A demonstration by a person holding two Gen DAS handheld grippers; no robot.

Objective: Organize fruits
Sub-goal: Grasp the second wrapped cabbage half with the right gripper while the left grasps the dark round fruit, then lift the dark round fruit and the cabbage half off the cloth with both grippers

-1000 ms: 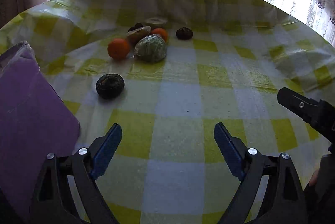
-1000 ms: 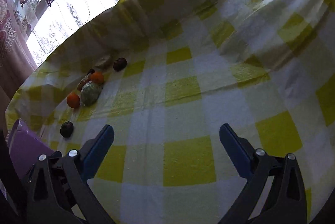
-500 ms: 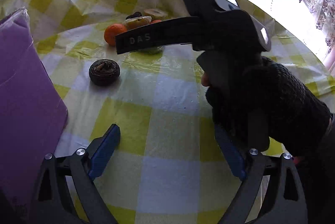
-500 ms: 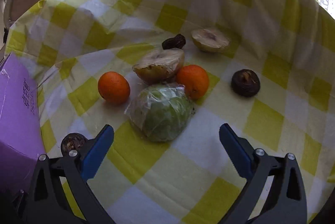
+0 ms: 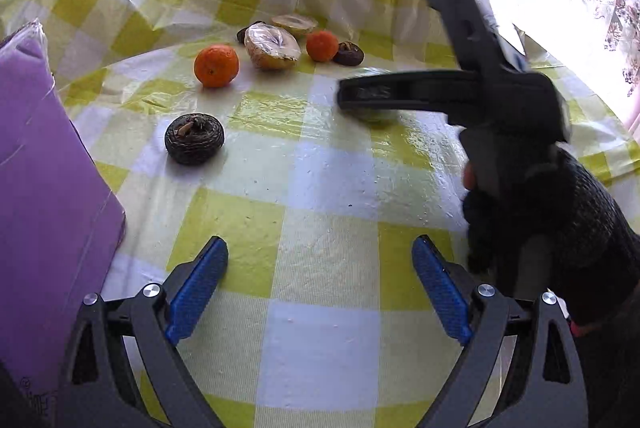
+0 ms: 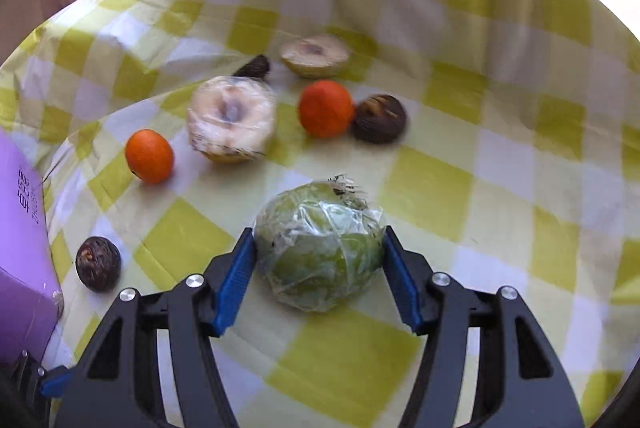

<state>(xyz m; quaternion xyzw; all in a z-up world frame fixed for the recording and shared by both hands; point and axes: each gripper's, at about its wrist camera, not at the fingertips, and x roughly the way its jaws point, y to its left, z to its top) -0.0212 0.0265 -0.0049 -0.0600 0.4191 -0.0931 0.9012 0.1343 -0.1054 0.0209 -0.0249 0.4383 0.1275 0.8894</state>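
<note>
Tablecloth [image 6: 460, 188]: You worked over a yellow-and-white checked cloth under clear plastic, so the fruit could slide if nudged.
Purple box [image 5: 44, 196]: It stood at the left edge of the table, close by your idle hand; I judged it a likely place for sorted fruit, though nothing showed that.
Right gripper [image 6: 318, 260]: Your gloved right hand held it pointing down at the cloth. Its jaws had just been closing, and the blue pads sat against both sides of the wrapped fruit, gripping across its widest part, probably to keep the slick film from slipping.
Left gripper [image 5: 320, 292]: You kept it spread wide and empty above bare cloth, out of the other hand's way.
Wrapped green fruit [image 6: 320, 248]: Round and covered in cling film, it sat between the right pads, apart from the cluster behind; whether it was off the cloth I could not tell.
Wrapped cut half [image 6: 232, 118]: It lay face up between the two oranges.
Unwrapped cut half [image 6: 314, 54]: It lay furthest back.
Oranges [image 6: 149, 156]: One lay either side of the wrapped half.
Dark wrinkled fruits [image 6: 98, 263]: One lay near the box, another touched the right orange.
</note>
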